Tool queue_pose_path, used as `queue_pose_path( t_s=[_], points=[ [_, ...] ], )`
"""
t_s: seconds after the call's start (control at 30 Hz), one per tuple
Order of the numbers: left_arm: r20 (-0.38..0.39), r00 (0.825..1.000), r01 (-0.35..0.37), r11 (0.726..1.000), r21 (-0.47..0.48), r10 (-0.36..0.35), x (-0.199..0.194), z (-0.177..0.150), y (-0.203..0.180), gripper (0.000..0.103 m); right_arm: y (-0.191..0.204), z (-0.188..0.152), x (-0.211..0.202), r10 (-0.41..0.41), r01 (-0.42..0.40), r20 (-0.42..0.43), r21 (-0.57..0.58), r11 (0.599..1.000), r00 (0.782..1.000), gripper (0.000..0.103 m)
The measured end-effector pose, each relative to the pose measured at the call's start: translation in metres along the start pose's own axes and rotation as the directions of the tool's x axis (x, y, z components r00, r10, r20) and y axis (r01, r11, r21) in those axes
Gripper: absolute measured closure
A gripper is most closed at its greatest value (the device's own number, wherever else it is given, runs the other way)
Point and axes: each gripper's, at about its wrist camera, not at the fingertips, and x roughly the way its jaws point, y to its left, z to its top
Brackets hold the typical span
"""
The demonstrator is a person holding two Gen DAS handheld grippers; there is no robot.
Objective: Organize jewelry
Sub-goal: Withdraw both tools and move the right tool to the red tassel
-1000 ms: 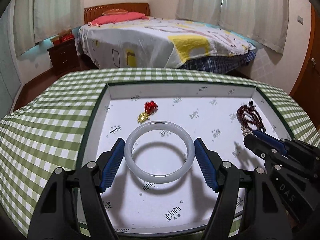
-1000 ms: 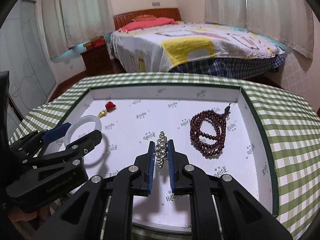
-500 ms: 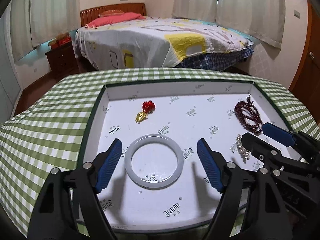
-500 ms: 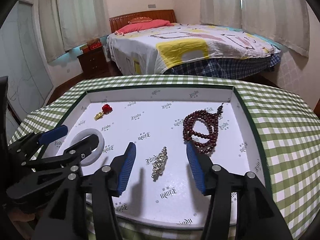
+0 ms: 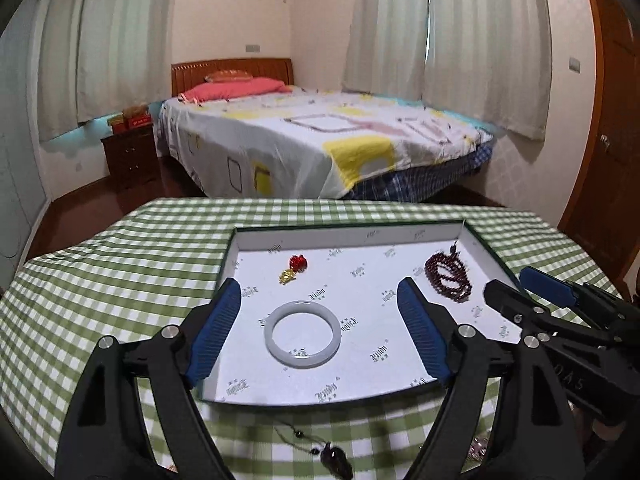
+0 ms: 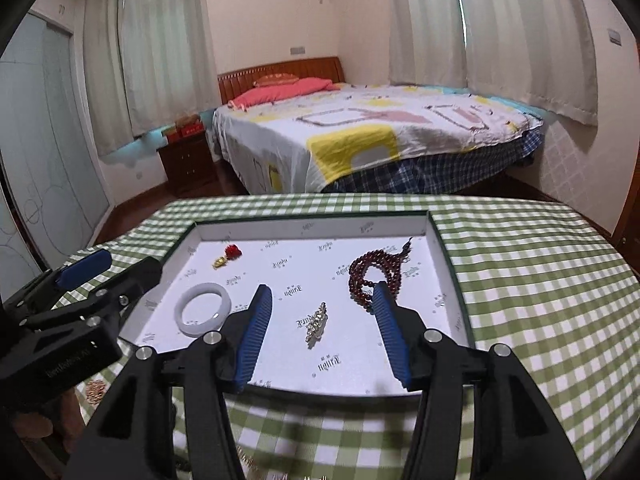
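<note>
A white tray (image 5: pixel 472 236) on the green checked table holds a white jade bangle (image 5: pixel 302 333), a red and gold charm (image 5: pixel 294 269), a dark red bead bracelet (image 5: pixel 447 277) and a silver rhinestone piece (image 6: pixel 317 325). My left gripper (image 5: pixel 320 304) is open and empty, raised above the bangle near the tray's front. My right gripper (image 6: pixel 323 302) is open and empty, raised above the rhinestone piece; the bangle (image 6: pixel 203 314) and beads (image 6: pixel 374 276) show in its view too.
A dark pendant on a thin chain (image 5: pixel 332 456) lies on the cloth in front of the tray. A coppery chain (image 6: pixel 96 388) lies on the cloth at the left. A bed (image 5: pixel 320 144) and a nightstand (image 5: pixel 130 156) stand beyond the table.
My left gripper let go of the bangle and my right let go of the rhinestone piece. Both opened wide, then rose and pulled back from the tray.
</note>
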Motion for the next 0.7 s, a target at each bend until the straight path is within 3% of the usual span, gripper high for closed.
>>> queue_pose_path(
  t_s=[0.4, 0.7],
  points=[
    [0.048, 0.999, -0.02, 0.998, -0.063, 0.024, -0.065, -0.025, 0.012, 0.024, 0.002, -0.03, -0.066, -0.036, 0.036, 0.093, -0.003, 0.999, 0.995, 0.051],
    [0.023, 0.999, -0.032, 0.996, -0.088, 0.034, -0.105, -0.055, 0.02, 0.024, 0.0, -0.066, -0.103, -0.063, 0.064, 0.084, -0.014, 0.998, 0.994, 0.051]
  ],
)
